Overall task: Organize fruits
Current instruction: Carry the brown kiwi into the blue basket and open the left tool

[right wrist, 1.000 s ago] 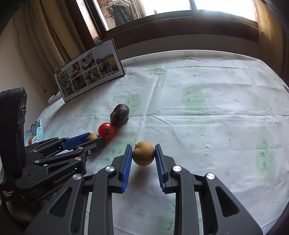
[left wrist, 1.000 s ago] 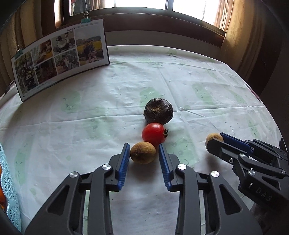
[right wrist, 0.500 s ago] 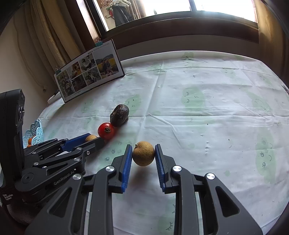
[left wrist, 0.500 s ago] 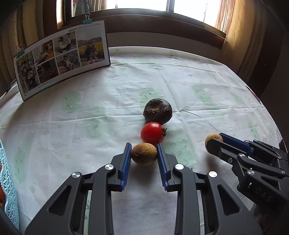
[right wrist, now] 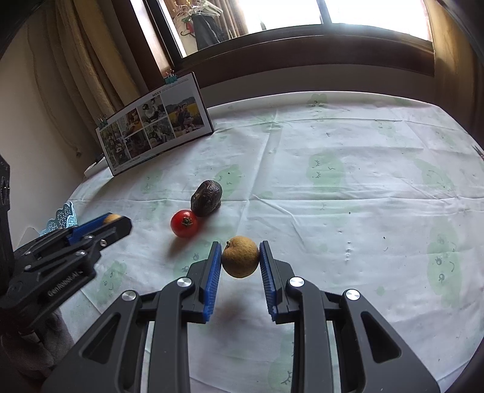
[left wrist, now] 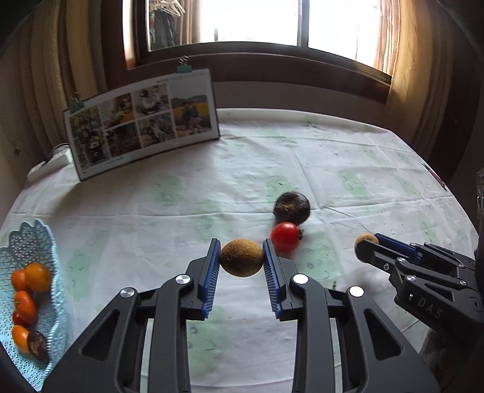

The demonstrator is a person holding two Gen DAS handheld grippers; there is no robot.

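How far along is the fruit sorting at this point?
Partly done: the light blue lattice basket already holds several small oranges. In hand: each claw, left and right, grips a round brown fruit, both apparently lifted. Left on the tablecloth: the red tomato and the dark wrinkled fruit.

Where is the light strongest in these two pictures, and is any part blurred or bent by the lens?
In the left wrist view the window is overexposed to white, the tomato is slightly smeared by motion, and the table edge curves from the fisheye lens. In the right wrist view the window is also blown out; the held brown fruit is sharp and casts a soft shadow on the tablecloth.
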